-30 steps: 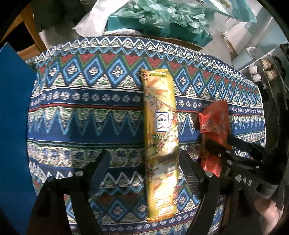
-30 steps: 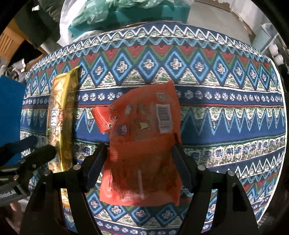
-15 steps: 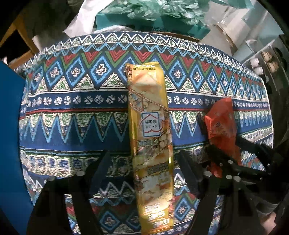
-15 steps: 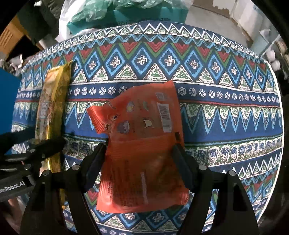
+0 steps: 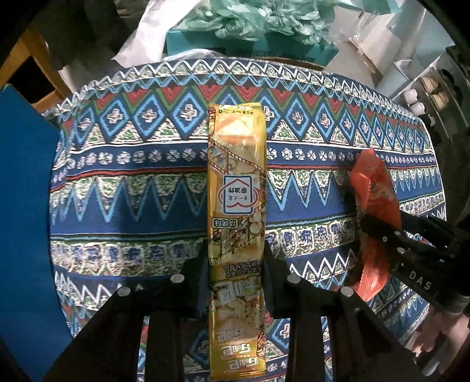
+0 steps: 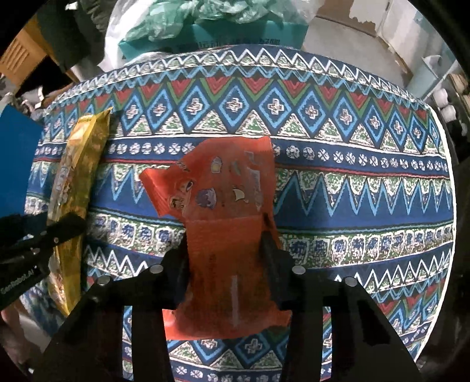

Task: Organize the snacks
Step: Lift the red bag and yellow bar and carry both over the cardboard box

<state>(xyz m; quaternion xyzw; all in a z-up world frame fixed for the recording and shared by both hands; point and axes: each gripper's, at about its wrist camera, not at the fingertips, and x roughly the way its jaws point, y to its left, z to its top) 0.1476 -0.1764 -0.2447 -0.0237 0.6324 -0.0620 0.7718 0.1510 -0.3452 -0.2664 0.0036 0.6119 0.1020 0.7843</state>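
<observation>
A long yellow snack packet (image 5: 236, 188) lies lengthwise on the patterned tablecloth (image 5: 132, 176). My left gripper (image 5: 235, 258) is shut on its sides near the lower half. An orange snack bag (image 6: 226, 223) lies to its right; my right gripper (image 6: 226, 249) is shut on it, and the bag looks pinched and crumpled. The orange bag (image 5: 376, 205) and the right gripper's fingers (image 5: 390, 235) show at the right of the left wrist view. The yellow packet (image 6: 76, 188) and the left gripper's fingers (image 6: 61, 229) show at the left of the right wrist view.
A blue flat board (image 5: 23, 205) stands at the table's left edge. Beyond the far edge are a teal box (image 5: 252, 47) with green plastic bags (image 6: 205, 17) and white bags. A wooden chair (image 5: 44, 64) is at the far left. Shelves (image 5: 434, 94) stand far right.
Both grippers have closed: the left jaws came in onto the yellow packet, the right jaws squeezed the orange bag, which crumpled. Both cameras moved slightly closer.
</observation>
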